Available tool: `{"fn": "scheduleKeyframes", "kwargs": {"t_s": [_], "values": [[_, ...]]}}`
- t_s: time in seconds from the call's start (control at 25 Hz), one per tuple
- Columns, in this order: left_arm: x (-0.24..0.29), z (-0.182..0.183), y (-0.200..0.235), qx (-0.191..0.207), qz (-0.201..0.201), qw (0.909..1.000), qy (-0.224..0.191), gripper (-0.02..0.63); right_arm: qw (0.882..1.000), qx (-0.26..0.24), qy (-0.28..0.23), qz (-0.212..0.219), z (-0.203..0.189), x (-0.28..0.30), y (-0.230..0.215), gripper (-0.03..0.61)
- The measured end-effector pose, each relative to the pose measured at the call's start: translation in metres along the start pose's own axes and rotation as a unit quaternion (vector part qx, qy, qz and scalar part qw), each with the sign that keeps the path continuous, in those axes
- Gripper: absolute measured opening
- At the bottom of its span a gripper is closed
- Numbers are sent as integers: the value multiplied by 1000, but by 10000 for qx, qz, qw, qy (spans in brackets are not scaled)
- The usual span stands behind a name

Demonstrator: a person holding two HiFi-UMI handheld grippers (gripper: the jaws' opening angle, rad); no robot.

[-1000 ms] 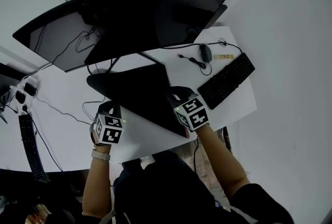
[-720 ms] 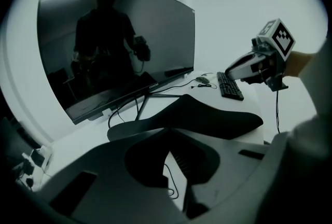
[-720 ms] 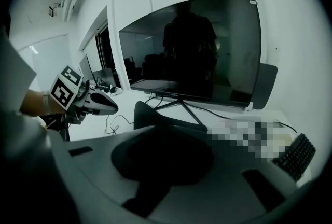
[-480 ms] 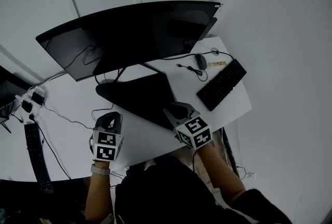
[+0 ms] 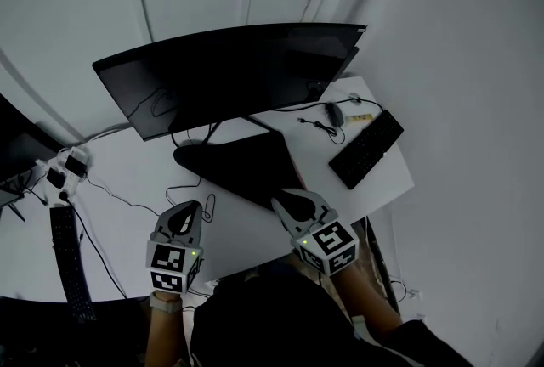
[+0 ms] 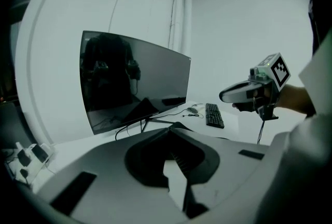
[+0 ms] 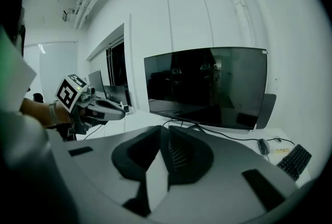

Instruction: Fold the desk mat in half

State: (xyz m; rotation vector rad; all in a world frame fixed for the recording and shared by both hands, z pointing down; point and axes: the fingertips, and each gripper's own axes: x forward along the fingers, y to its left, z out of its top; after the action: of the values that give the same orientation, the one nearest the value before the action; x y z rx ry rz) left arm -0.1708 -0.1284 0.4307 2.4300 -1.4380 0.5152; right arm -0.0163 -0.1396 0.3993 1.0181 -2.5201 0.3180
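One second on, the left tool (image 5: 185,215) has pulled back toward the person. It hovers level over the desk (image 5: 242,231), its jaws closed together and empty. The desk mat (image 5: 242,163) lies in a dark wedge below the monitor (image 5: 229,72). The right tool (image 5: 291,204) has likewise withdrawn. It hangs by the mat's near corner, tips met on nothing.

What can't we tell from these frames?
- Head view: the mat's far edge is hidden by the monitor, so the fold alignment is unclear.
- Head view: the yellowish item by the mouse is too small to identify.
- Head view: the left keyboard's lower end is lost in the dark.
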Motion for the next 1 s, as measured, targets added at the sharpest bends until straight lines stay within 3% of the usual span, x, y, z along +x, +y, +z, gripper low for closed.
{"fn": "scheduleKeyframes", "kwargs": {"t_s": [0.32,0.76,1.0], "values": [[-36,14,-8,-134,-283,9990,-319,8,9992,-214,-343,23,25,-12,41,57],[-54,34,-8,78,-270,9968,-752,8,9974,-290,-660,54,40,-25,63,57],[-62,35,0,-38,-158,9960,-877,8,9974,-311,-637,92,38,-26,64,57]]}}
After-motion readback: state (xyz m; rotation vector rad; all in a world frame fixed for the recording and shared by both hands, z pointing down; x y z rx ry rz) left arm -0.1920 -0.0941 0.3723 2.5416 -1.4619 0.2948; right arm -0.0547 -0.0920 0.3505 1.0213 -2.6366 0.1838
